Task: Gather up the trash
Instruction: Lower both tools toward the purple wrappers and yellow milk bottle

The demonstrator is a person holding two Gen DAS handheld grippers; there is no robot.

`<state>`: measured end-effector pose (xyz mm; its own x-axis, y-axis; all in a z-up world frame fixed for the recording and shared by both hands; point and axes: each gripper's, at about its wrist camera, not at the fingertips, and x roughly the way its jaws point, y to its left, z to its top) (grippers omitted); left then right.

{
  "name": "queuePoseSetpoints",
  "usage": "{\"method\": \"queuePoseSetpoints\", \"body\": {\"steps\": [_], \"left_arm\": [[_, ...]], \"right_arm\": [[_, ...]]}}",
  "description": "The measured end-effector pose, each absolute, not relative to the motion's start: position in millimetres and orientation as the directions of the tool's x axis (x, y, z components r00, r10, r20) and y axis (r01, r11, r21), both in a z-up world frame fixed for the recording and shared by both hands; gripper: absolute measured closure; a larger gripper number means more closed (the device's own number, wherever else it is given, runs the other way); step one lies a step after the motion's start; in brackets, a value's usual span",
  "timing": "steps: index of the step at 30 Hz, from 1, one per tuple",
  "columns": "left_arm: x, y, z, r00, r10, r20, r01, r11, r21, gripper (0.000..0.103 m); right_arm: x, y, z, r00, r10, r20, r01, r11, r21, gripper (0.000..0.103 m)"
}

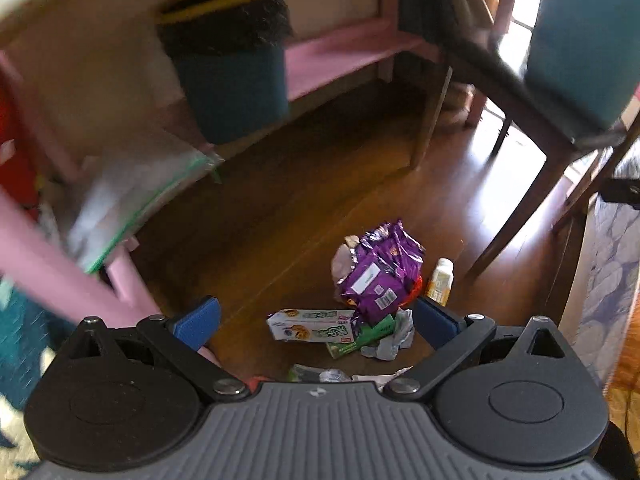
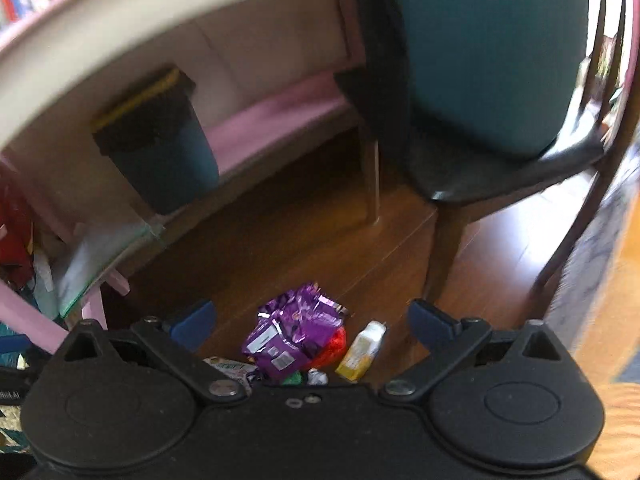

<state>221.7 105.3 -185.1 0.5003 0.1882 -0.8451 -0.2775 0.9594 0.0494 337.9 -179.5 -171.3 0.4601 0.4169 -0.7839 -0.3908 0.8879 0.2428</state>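
Left tool [image 1: 316, 322] and right tool [image 2: 310, 320] both hung wide open, holding nothing, above the wooden floor [image 1: 280, 208]; the trash lay heaped there: purple wrapper [image 1: 380, 272] uppermost, white carton [image 1: 312, 325] and green box [image 1: 360, 340] beside it, small yellow bottle [image 1: 440, 282] just right; teal bin [image 1: 236, 84], black-lined, stood well apart under the pink shelf [image 1: 340, 56].

I see a crumpled purple wrapper [image 1: 380, 276] heaped over cartons [image 1: 312, 325] on the floor, small yellow bottle [image 1: 440, 282] beside it.
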Motion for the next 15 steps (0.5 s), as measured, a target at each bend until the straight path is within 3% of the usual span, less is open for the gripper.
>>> {"method": "queuePoseSetpoints", "body": {"steps": [9,15], "left_arm": [[319.4,88.8,-259.9,0.476,0.067,-0.877,-0.063,0.997,0.042,0.0],[386.7,89.1,-312.3,0.414,-0.028,-0.91,0.066,0.998,-0.001,0.0]], "right_arm": [[413.3,-146.5,-288.3,0.322,0.384,-0.865,-0.269,0.914,0.305,0.006],[436.7,-137.5,-366.9,0.248,0.302,-0.92,-0.205,0.945,0.255,0.01]]}}
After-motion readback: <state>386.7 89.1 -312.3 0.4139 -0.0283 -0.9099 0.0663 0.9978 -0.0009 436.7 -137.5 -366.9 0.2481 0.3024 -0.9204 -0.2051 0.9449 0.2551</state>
